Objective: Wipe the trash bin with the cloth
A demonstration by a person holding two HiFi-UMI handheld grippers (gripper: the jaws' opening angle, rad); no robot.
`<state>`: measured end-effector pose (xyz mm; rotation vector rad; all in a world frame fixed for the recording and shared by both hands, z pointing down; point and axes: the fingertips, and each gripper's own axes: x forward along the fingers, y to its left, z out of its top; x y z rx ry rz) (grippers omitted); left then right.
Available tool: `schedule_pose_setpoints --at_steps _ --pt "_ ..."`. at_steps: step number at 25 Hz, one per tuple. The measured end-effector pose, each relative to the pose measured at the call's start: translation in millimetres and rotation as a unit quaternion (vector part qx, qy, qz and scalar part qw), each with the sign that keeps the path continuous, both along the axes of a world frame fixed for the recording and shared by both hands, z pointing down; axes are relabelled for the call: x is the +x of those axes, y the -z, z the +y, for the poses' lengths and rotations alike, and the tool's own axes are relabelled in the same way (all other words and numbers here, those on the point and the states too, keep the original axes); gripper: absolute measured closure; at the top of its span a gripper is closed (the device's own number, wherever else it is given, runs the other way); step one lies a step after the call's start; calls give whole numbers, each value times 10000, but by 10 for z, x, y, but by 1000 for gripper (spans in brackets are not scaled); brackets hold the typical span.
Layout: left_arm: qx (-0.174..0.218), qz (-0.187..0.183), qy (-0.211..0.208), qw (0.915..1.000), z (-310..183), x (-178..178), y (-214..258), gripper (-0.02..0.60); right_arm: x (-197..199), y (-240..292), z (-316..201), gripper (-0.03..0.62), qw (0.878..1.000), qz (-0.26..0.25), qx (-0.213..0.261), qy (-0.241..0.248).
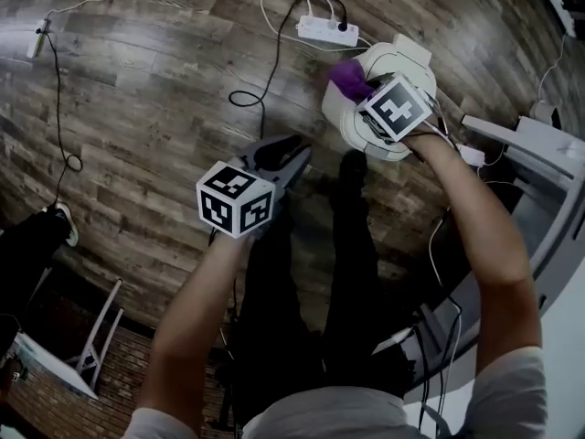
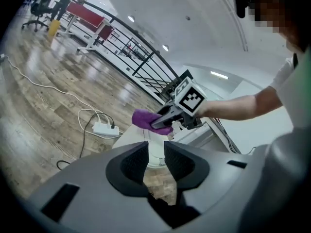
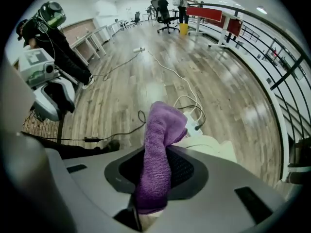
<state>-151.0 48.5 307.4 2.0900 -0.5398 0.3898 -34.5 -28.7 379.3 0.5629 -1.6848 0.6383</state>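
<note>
Planks of grey-brown, grainy wood make up the floor point(image 1: 137, 90). Far left of the bin point(image 1: 352, 122), a thin black cable point(image 1: 57, 90) trails across them.

Nearer, left of the bin and well apart from it, the left gripper point(image 2: 155, 147) points toward the bin. Its matte grey body ends in two dark, ribbed pads point(image 2: 133, 161). Its jaws stand apart with nothing between them, and the bin's pale side shows through the gap. A cube point(image 1: 236, 199) with black-and-white square markers sits on its back.

Beyond the bin lies a white, oblong power strip point(image 1: 327, 30) with a black plug in it. The bin itself is round, white and smooth, and stands upright on the floor.

The cloth point(image 1: 347, 78) is purple, soft and nubbly like microfibre, folded into a long strip. In the head view it sits at the bin's upper left edge; whether it touches the rim I cannot tell. Its long axis runs along the jaws, with the rounded fold reaching out past the fingertips toward the power strip.

Over the bin, the right gripper point(image 3: 156, 154) is clamped on the cloth, with a pad pressing on each side. It points steeply down, and its own marker cube faces up.
</note>
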Motion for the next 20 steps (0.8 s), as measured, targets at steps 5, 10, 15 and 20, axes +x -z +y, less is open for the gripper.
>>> schedule_pose_setpoints --at_steps 5,10,15,20 --pt "44 -43 419 9991 -190 168 -57 480 539 -82 -635 485 9975 591 -339 206" --pt "31 -74 642 9979 -291 418 -73 480 932 -214 -1120 485 9910 1025 -745 425" --pt "-47 -37 798 9968 -289 622 -200 480 1260 -347 -1397 485 9695 1870 -949 1265" --pt "-198 -20 812 9965 -218 709 -356 480 1424 -580 -1414 485 9380 2610 -951 2074"
